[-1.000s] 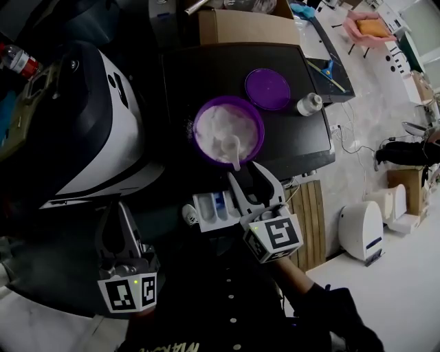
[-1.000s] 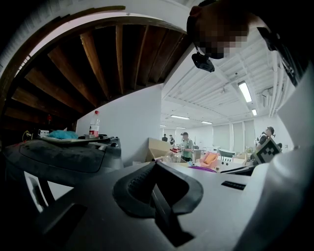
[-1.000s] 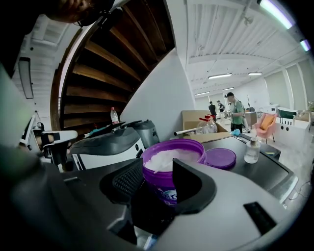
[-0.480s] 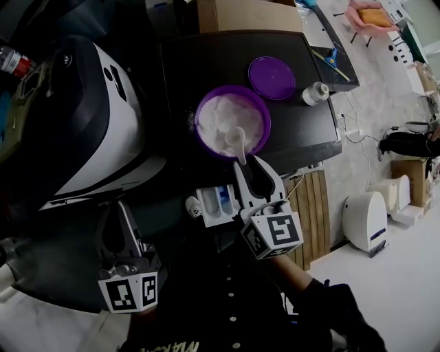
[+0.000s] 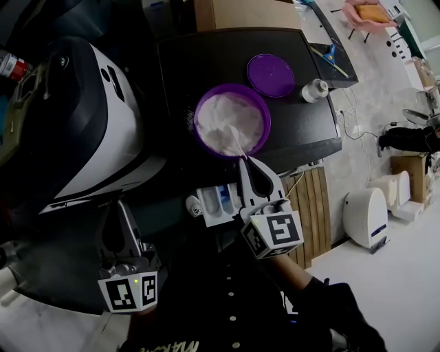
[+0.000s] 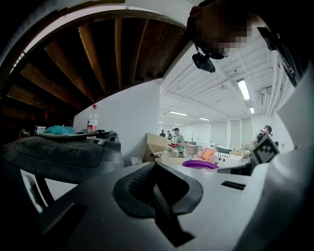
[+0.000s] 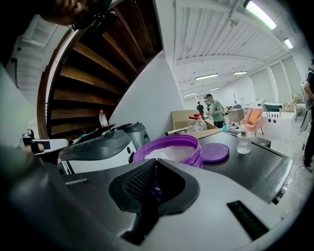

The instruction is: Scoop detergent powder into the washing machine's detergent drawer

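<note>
A purple tub (image 5: 232, 121) full of white detergent powder stands on the black table (image 5: 309, 130). A white scoop (image 5: 232, 139) lies in the powder, its handle pointing at the tub's near rim. My right gripper (image 5: 244, 159) is shut on that handle at the rim; in the right gripper view the jaws (image 7: 154, 162) meet in front of the tub (image 7: 171, 149). Below the tub, the white detergent drawer (image 5: 213, 201) with a blue compartment stands pulled out of the washing machine (image 5: 82, 117). My left gripper (image 5: 118, 205) hangs low at the left, shut and empty, as the left gripper view (image 6: 155, 164) shows.
The tub's purple lid (image 5: 270, 75) lies flat behind it, with a small white bottle (image 5: 313, 90) to its right. A cardboard box (image 5: 244, 14) stands at the table's far edge. Wooden slats (image 5: 311, 206) stand under the table's near right corner.
My right gripper's jaws have closed from wide open onto the scoop's handle, and the scoop has tipped onto its edge in the powder. The left gripper has stayed put.
</note>
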Action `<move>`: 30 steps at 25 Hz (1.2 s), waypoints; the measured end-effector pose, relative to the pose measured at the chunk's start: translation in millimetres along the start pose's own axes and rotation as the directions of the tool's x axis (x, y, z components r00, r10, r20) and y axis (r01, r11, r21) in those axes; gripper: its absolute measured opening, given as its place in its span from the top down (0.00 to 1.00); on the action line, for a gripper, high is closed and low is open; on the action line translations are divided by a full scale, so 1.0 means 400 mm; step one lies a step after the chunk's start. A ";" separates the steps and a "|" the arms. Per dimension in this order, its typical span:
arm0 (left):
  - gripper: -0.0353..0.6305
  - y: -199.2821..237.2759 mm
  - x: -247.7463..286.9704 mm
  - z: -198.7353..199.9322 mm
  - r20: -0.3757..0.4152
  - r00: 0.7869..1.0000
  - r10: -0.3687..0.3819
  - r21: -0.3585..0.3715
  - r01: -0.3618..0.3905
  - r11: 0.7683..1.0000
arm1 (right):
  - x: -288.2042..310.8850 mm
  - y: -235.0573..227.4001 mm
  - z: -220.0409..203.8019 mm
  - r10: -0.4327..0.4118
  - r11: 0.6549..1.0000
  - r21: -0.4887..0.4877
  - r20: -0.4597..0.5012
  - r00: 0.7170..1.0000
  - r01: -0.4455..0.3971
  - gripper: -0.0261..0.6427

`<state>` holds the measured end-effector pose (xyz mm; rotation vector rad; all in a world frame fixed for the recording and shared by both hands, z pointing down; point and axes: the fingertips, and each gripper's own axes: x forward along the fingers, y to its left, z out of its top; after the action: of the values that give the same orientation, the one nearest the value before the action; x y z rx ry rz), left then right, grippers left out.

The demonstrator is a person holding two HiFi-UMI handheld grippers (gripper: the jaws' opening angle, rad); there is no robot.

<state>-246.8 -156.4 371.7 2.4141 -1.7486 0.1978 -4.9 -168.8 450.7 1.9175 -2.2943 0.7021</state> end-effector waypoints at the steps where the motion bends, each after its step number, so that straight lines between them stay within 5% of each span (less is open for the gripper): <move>1: 0.93 0.001 0.000 0.000 0.000 1.000 0.001 -0.001 -0.001 1.000 | -0.001 -0.002 0.000 -0.001 1.000 -0.005 0.001 1.000 0.001 0.91; 8: 0.93 -0.011 0.001 0.010 0.019 1.000 0.000 -0.008 0.000 1.000 | -0.003 -0.007 0.043 0.073 0.989 -0.133 0.030 0.997 -0.068 0.91; 16: 0.93 -0.007 -0.009 0.066 0.088 0.996 0.025 -0.023 -0.023 0.999 | 0.024 -0.052 0.150 0.134 0.910 -0.393 -0.034 0.990 -0.136 0.92; 25: 0.93 -0.012 -0.010 0.075 0.102 0.994 0.025 -0.029 -0.022 0.999 | 0.089 -0.095 0.146 0.115 0.834 -0.526 -0.136 0.984 -0.170 0.92; 30: 0.93 -0.007 -0.008 0.063 0.090 0.996 0.028 -0.032 -0.026 0.999 | 0.129 -0.102 0.129 0.109 0.826 -0.528 -0.191 0.975 -0.196 0.92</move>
<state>-244.6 -157.7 346.4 2.4144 -1.8086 0.0648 34.4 -240.6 434.0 1.3811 -2.2422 0.1536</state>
